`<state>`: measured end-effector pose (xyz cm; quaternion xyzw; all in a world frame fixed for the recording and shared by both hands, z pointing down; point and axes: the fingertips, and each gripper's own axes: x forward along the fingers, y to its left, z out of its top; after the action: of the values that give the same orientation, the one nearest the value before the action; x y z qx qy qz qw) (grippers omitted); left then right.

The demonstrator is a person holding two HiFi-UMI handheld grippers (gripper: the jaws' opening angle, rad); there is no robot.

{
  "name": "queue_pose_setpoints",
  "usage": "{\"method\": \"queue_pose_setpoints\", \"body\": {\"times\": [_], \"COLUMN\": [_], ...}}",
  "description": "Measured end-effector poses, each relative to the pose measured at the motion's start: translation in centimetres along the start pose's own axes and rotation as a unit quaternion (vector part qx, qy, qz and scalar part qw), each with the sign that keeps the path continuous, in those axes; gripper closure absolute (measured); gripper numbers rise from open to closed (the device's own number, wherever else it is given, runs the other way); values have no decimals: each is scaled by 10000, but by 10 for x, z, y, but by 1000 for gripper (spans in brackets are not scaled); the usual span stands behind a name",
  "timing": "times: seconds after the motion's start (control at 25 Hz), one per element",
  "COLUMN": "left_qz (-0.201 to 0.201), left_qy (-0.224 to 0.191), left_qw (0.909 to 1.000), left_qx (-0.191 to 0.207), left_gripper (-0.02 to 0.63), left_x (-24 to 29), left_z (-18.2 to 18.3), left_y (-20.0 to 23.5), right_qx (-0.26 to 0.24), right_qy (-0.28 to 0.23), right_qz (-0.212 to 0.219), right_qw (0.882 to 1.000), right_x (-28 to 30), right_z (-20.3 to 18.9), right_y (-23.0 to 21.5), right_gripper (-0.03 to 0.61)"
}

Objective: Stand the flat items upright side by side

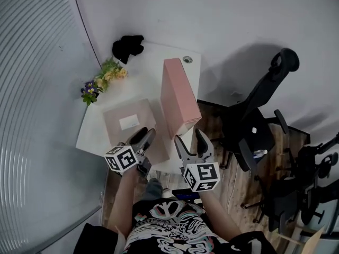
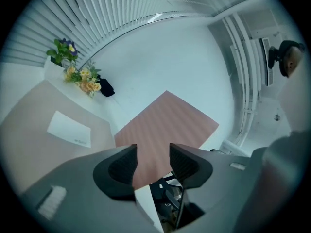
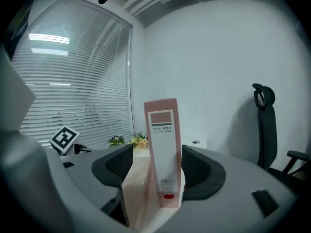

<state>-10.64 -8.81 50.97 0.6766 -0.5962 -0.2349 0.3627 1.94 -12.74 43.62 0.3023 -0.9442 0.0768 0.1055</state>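
A pink file box (image 1: 179,97) stands upright in the middle of the white table (image 1: 93,132). In the right gripper view its labelled spine (image 3: 164,149) faces me. To its left a second, paler file box (image 1: 132,121) lies flat with a white label on top; the left gripper view shows it at the left (image 2: 48,125). My right gripper (image 1: 194,142) hovers open just in front of the upright box's near end, the jaws to either side and not touching it. My left gripper (image 1: 144,141) is open and empty over the near edge of the flat box.
A bunch of flowers (image 1: 103,81) and a black object (image 1: 127,46) lie at the table's far left corner. A black office chair (image 1: 259,120) stands on the wooden floor to the right. A wall and window blinds close off the far side and the left.
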Motion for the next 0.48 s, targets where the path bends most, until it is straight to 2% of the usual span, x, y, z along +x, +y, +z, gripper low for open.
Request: {"method": "queue_pose_setpoints", "body": {"times": [0.24,0.48], "left_qz": [864,1833], "left_qy": [-64,33], "left_qw": [9952,9812], "left_qx": [452,610], "left_gripper": [420,403], "left_x": [-66,-137], "left_z": [-11,-38], "left_y": [27,66], "right_qx": [-85,-287], "right_qy": [157,627], "right_qz": [342,827], "right_qw": [9993,9942], "right_x": [-24,-23], "right_z": [-28,-67], "right_y": [27,62], "right_gripper": [278,279]}}
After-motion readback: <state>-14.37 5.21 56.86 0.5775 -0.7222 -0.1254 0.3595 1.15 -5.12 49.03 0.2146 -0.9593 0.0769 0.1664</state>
